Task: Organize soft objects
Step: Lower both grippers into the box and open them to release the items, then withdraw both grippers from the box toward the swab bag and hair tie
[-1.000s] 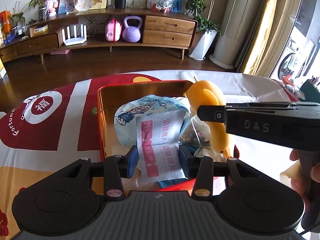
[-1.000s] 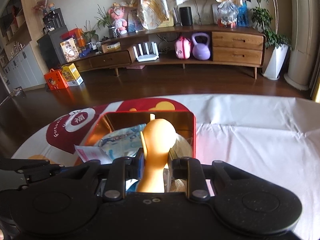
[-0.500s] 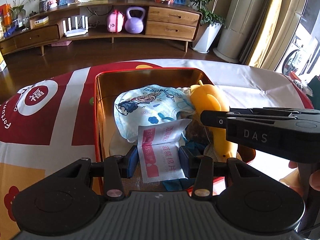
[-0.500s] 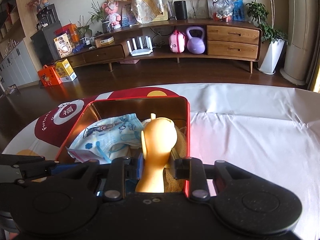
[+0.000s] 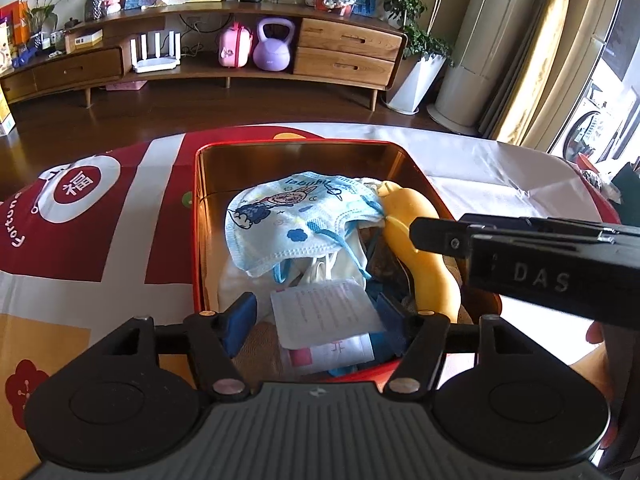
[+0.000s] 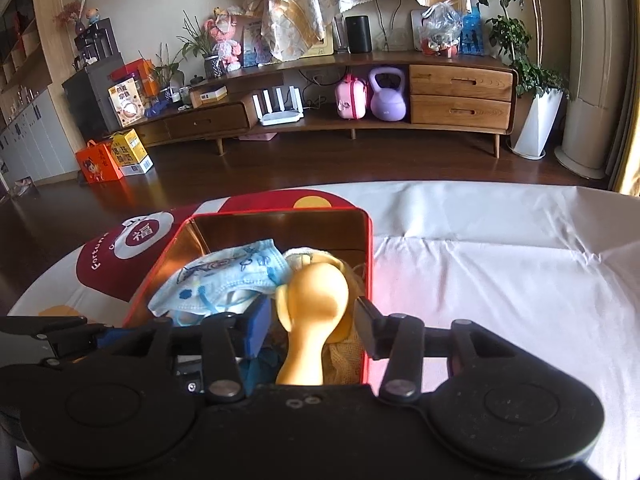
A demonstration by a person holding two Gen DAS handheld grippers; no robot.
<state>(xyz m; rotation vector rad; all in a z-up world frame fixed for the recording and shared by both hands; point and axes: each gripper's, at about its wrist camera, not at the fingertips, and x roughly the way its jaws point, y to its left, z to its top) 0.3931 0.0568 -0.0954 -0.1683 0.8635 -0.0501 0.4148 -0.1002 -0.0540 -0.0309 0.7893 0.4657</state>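
Left claw [image 5: 316, 318]: jaws opening, pads clear of the white-and-pink paper sachet [image 5: 326, 322] lying between them. Right claw [image 6: 312, 326]: jaws opening, pads off the one yellow rubber squeeze toy [image 6: 310, 312]; its base is hidden. Both lie low in the red tin box [image 5: 198, 216] with one blue printed face mask [image 5: 296, 224].

The red tin [image 5: 199, 216] is crowded: mask [image 5: 296, 220] at 12 o'clock, yellow toy [image 5: 424, 256] at 2, paper packet [image 5: 324, 312] at centre. Bare white bench [image 6: 500, 272] at 3 o'clock of the tin lies free.
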